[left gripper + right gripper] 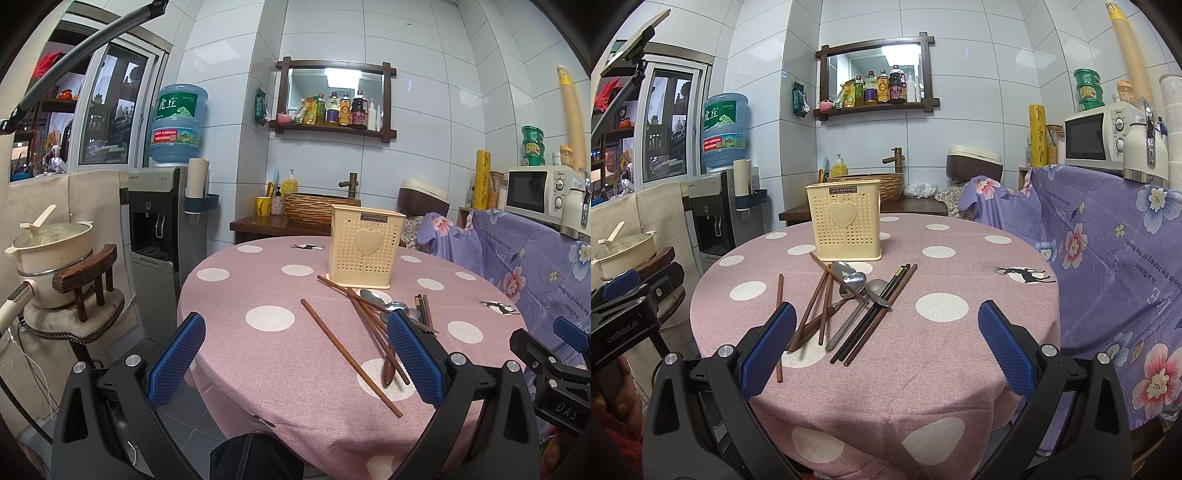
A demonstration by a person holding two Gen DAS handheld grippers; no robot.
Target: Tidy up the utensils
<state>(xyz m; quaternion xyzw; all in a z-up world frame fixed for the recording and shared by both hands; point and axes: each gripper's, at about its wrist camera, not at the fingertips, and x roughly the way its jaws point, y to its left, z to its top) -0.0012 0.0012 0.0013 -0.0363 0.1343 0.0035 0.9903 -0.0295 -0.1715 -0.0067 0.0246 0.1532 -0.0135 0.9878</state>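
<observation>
Left tool (295, 354) and right tool (886, 343): jaws spread wide, empty, poised off near edge of round pink polka-dot worktop (960, 369), likely ready for first pick.

Brown wooden chopsticks (812, 310), metal spoons (851, 284), dark chopsticks (875, 314) lie crossed in loose heap mid-worktop, toward near edge.

Cream perforated plastic utensil holder (844, 225) stands upright just behind heap, toward far edge (probable destination).

Holder's inside hidden. Spoon count unclear where handles overlap; left tool's finger covers part of heap.

A blue water bottle (177, 123) stands upside down on the grey dispenser (157, 236). On the wall hangs a wooden shelf (334, 127) with sauce bottles (345, 109). To the right a white microwave (1099, 134) sits above a purple flowered cloth (1108, 236) — and a cream pot (51, 247) stands at the left.
</observation>
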